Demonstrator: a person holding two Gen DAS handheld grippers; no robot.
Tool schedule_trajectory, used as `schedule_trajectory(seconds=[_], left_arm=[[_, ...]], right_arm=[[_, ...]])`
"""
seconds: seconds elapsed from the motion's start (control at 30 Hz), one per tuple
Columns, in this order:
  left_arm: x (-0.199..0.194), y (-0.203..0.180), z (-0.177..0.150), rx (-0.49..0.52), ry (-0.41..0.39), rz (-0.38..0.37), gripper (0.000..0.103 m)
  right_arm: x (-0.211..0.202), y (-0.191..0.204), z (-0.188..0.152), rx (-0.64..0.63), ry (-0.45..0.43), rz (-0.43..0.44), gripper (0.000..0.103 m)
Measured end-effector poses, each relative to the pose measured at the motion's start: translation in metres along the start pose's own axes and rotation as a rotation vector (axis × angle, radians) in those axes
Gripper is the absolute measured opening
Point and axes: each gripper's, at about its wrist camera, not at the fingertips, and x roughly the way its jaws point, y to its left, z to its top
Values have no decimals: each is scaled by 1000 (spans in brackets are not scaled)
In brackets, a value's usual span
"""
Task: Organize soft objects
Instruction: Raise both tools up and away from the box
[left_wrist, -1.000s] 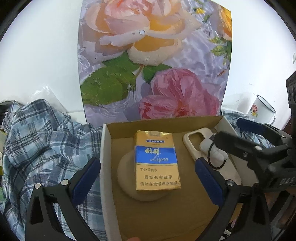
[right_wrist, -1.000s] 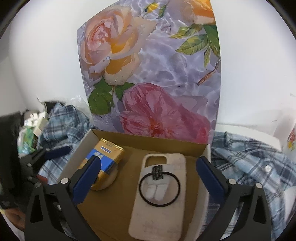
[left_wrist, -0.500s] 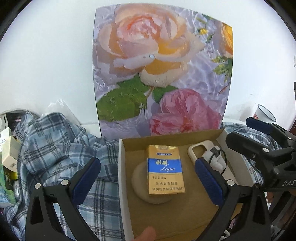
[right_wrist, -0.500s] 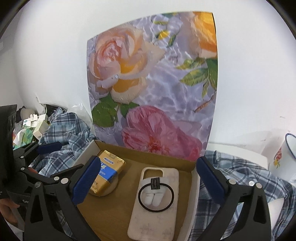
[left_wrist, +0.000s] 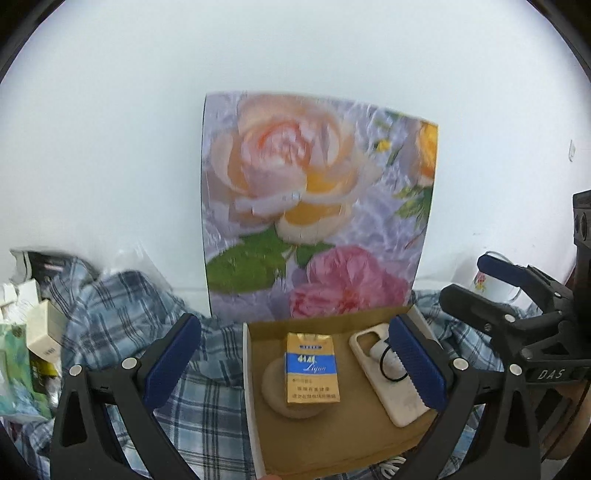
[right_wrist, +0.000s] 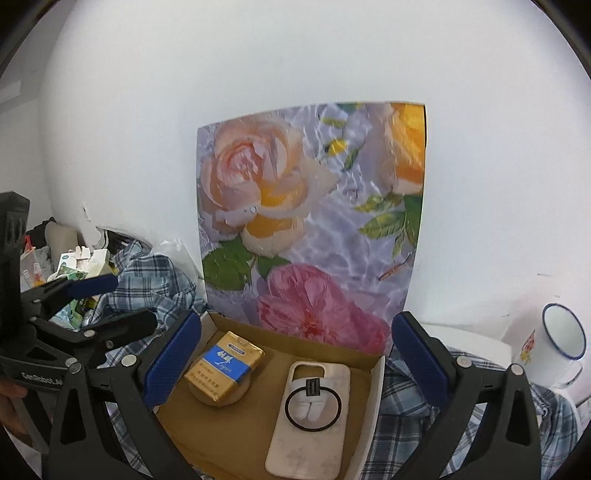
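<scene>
the cardboard box (right_wrist: 373, 391) already holds a cigarette pack (right_wrist: 225, 365) on a round pad and a phone case (right_wrist: 310, 410), while both the left gripper (left_wrist: 295, 365) and right gripper (right_wrist: 295, 358) hang empty above it, jaws spread wide, so the packing looks mostly done, though the blurred clutter (left_wrist: 33, 332) at the left may include more.

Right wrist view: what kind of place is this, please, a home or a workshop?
Probably a lived-in home corner. A plaid shirt lies crumpled by a white wall, an enamel mug stands to the right, and a cardboard box holds a phone case and a cigarette pack.
</scene>
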Motion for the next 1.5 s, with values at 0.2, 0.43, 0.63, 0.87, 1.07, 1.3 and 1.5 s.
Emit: schedule_trajectory(seconds=[0.2, 0.43, 0.63, 0.87, 1.07, 1.3, 1.5], left_arm=[[-23, -2, 10, 2, -53, -14, 103], [-54, -4, 19, 10, -121, -20, 103], [-85, -11, 26, 29, -167, -12, 103], [-120, -21, 31, 45, -221, -3, 103], [-147, -40, 32, 47, -274, -4, 103], [-181, -61, 39, 75, -335, 10, 103], [-204, -70, 35, 113, -343, -26, 103]], right_arm=[[-25, 11, 13, -42, -41, -6, 103], [-58, 27, 27, -91, -84, -26, 103], [-90, 42, 38, -124, -127, -54, 103], [-124, 52, 45, -145, -188, -57, 103], [-150, 56, 50, -167, -210, -13, 103], [-187, 57, 54, -171, -243, -9, 103], [-219, 63, 45, -182, -245, -31, 103]])
